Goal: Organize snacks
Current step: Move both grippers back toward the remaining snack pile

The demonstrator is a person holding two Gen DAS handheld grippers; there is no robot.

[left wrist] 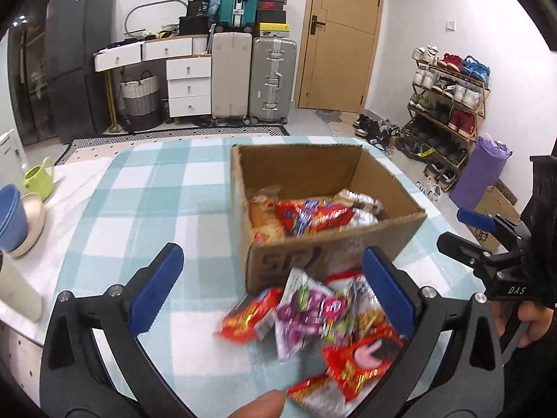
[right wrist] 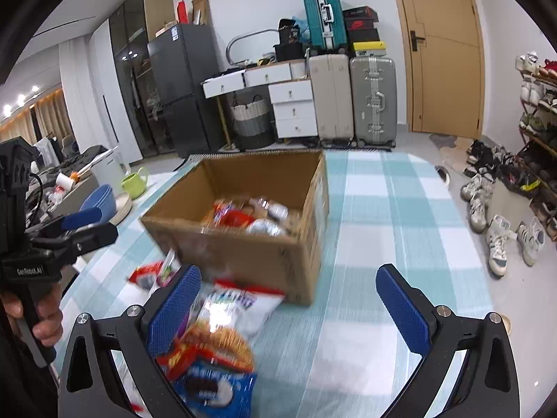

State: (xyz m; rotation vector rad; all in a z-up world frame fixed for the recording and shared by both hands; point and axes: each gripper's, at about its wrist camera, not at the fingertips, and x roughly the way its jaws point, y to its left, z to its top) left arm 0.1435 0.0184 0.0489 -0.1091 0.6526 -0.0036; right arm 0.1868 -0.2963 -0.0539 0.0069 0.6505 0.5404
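Snack packets in red, purple and blue foil (left wrist: pixel 313 324) lie heaped on the teal-and-white checked tablecloth (left wrist: pixel 146 188), touching the near wall of the open brown cardboard box (left wrist: pixel 334 244), which already holds several packets. The left gripper (left wrist: pixel 275 299), jaws wide apart and empty, has the heap between its blue pads, slightly toward 1 o'clock. The right gripper (right wrist: pixel 289 310), also spread and empty, has the pile at its 9 o'clock, against its left pad (right wrist: pixel 174 310); the left looks better placed. No packet's long axis is clear through the blur. One blue packet (right wrist: pixel 216 390) looks like Oreo. The handles read "DAS" and "GenRobot.AI".
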